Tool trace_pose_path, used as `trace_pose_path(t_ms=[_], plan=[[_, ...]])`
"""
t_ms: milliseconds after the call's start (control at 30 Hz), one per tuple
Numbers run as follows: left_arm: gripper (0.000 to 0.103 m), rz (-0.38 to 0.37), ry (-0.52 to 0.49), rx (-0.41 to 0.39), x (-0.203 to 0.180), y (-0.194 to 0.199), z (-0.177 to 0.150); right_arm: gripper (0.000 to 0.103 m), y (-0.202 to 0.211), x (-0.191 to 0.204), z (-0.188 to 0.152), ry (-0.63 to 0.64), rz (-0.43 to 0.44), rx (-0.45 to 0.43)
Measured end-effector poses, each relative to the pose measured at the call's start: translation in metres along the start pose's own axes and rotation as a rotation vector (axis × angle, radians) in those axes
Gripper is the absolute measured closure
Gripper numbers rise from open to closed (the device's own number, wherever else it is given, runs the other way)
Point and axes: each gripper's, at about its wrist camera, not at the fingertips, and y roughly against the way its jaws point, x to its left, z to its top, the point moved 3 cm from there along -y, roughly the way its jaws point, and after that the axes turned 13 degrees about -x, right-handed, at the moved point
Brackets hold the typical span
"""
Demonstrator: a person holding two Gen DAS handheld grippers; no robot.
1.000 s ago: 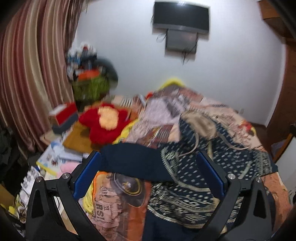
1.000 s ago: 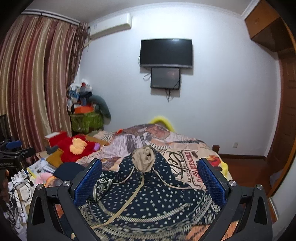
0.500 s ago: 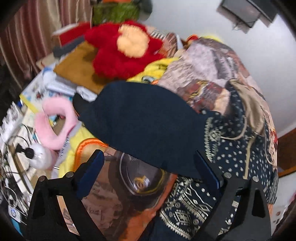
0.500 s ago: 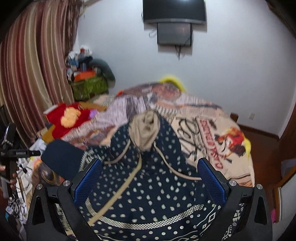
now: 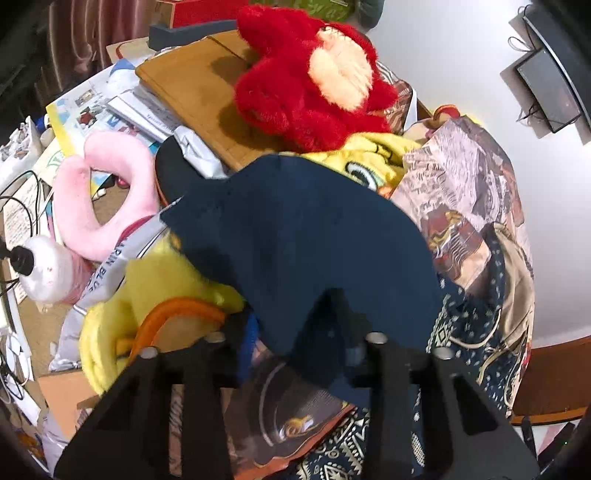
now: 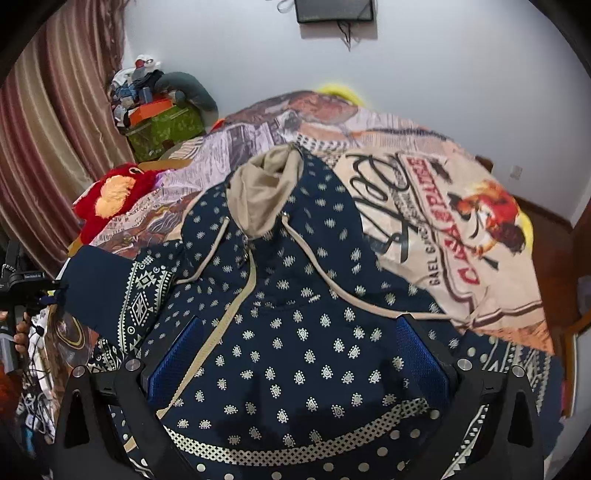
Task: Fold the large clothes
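Note:
A navy hoodie (image 6: 295, 325) with white dots and a beige hood (image 6: 264, 184) lies face up on the printed bedspread (image 6: 443, 206). Its plain navy sleeve (image 5: 306, 236) stretches to the left. My left gripper (image 5: 303, 343) is shut on the sleeve's lower edge; the cloth hides the fingertips. My right gripper (image 6: 299, 365) is open, its blue pads (image 6: 177, 362) set wide on either side of the hoodie's lower front, close above the cloth. The left gripper also shows at the far left of the right wrist view (image 6: 26, 284).
A red plush toy (image 5: 310, 81) lies on a wooden board (image 5: 207, 96). A pink neck pillow (image 5: 99, 192), a yellow plush (image 5: 155, 295), papers and cables crowd the bed's left side. A wall TV (image 6: 332, 11) and a cluttered green box (image 6: 166, 125) stand beyond.
My left gripper has dropped onto the navy sleeve and shut on it. My right gripper has tilted down and come closer over the hoodie's front, still open.

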Motion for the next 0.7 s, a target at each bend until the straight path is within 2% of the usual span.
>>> trace_pose_path(t_ms=[100,233,367,500,700], plan=[[0.095,0.027,-0.069,-0.046,-0.011,0.003,0.007,0.000,-0.003,0.000,-0.003,0.008,0.004,0.011],[0.099,0.043,-0.222,-0.133,-0.041,0.022,0.013,0.000,-0.001,0.003,-0.003,0.031,0.003,0.013],[0.099,-0.016,-0.351,-0.213,-0.086,0.055,0.015,0.000,0.007,0.003,0.001,0.038,0.007,0.007],[0.099,-0.097,-0.513,-0.306,-0.150,0.091,0.007,0.000,0.020,0.003,0.009,0.031,0.020,-0.007],[0.099,-0.231,-0.720,-0.355,-0.244,0.113,-0.035,0.000,0.041,0.001,0.022,0.013,0.041,-0.029]])
